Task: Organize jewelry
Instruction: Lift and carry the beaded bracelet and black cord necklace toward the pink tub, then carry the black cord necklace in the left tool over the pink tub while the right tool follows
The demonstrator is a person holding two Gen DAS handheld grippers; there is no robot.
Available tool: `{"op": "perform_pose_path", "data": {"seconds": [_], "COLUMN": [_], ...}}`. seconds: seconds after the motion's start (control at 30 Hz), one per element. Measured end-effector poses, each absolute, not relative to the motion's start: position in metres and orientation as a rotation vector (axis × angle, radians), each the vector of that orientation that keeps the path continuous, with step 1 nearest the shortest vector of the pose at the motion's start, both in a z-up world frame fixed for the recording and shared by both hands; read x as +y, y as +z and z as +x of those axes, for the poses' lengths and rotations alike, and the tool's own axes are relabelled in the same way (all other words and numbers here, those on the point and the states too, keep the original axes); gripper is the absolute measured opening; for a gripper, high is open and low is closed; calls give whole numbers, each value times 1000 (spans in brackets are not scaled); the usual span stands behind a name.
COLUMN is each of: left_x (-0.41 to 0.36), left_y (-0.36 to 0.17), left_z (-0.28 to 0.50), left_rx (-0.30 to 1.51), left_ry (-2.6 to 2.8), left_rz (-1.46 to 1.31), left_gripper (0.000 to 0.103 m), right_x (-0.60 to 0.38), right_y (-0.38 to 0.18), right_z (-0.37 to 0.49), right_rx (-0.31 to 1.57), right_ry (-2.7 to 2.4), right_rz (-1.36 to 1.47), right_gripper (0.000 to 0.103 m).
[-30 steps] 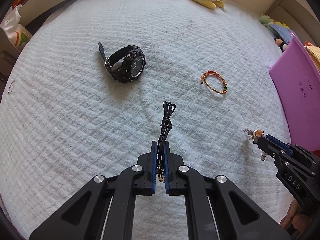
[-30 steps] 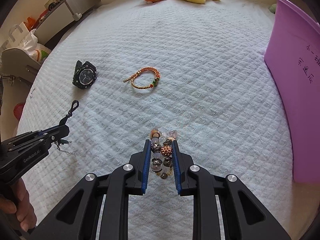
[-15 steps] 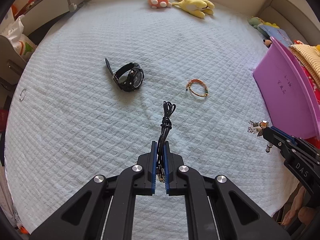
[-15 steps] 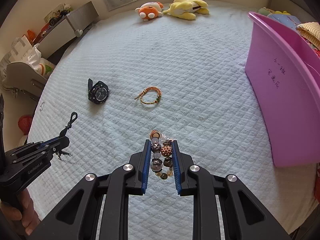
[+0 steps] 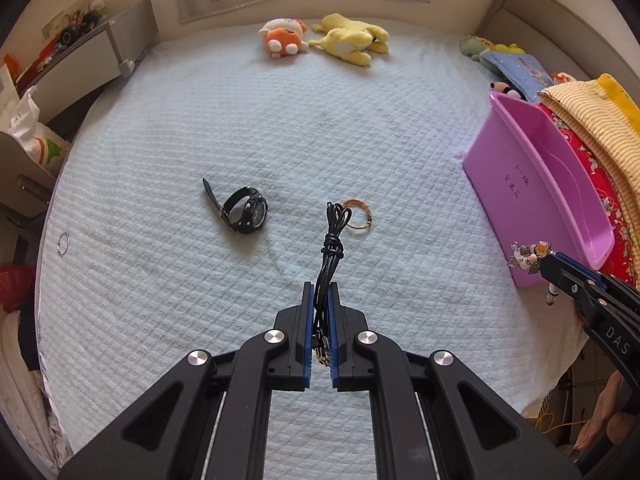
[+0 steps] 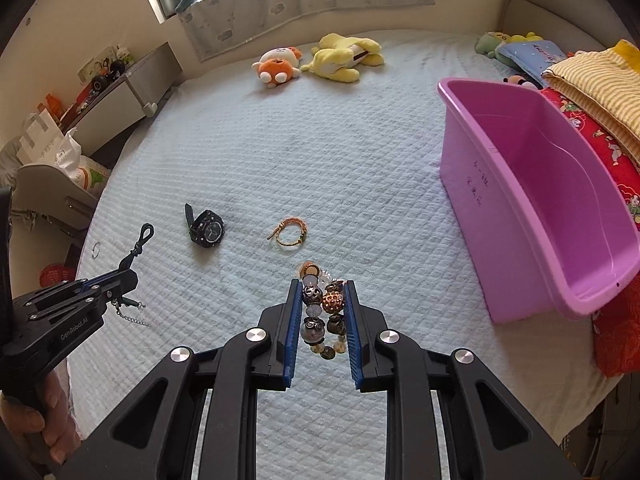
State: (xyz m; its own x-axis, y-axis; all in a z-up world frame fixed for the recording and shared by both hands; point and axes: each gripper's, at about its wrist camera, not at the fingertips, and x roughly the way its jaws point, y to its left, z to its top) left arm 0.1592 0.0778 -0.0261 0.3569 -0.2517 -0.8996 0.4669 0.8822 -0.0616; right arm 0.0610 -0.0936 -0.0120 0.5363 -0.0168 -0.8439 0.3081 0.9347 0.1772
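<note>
Left wrist view shows both claws now higher above the bed (image 5: 160, 280) than a second ago, the left claw (image 5: 321, 320) pinching a black cord necklace (image 5: 332, 248), the right claw (image 6: 320, 320) pinching a beaded bracelet (image 6: 322, 304) near the pink tub (image 6: 520, 184), so both pieces look ready to drop in.

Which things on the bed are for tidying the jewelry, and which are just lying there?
For the job:
black cord necklace in the left gripper
beaded bracelet in the right gripper
black watch
orange bracelet
small ring
pink tub

Just lying about:
orange plush toy
yellow plush toy
folded blankets
</note>
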Motion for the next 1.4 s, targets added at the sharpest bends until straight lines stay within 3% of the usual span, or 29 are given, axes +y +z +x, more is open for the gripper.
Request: {"op": "perform_pose_path", "data": {"seconds": [0.57,0.6,0.63,0.97,1.4], "left_x": [-34,-43,-52,-143,-190], "left_y": [33,35,36,39,37], "left_z": [111,109,107,96,92], "left_rx": [1044,1041,1037,1051,1070], "left_ry": [-602,-603,-602,-527,-482], "left_rz": [233,228,224,184,200], "left_gripper": [7,7,7,7,7], "right_x": [-184,-193,-202,-306,-358], "right_y": [52,54,54,51,38], "right_z": [21,20,19,23,11], "right_rx": [929,927,930,941,954], "right_ry": [-261,-256,-251,-165,-120], "right_rz": [325,322,318,309,364], "right_gripper": [20,4,0,0,0]}}
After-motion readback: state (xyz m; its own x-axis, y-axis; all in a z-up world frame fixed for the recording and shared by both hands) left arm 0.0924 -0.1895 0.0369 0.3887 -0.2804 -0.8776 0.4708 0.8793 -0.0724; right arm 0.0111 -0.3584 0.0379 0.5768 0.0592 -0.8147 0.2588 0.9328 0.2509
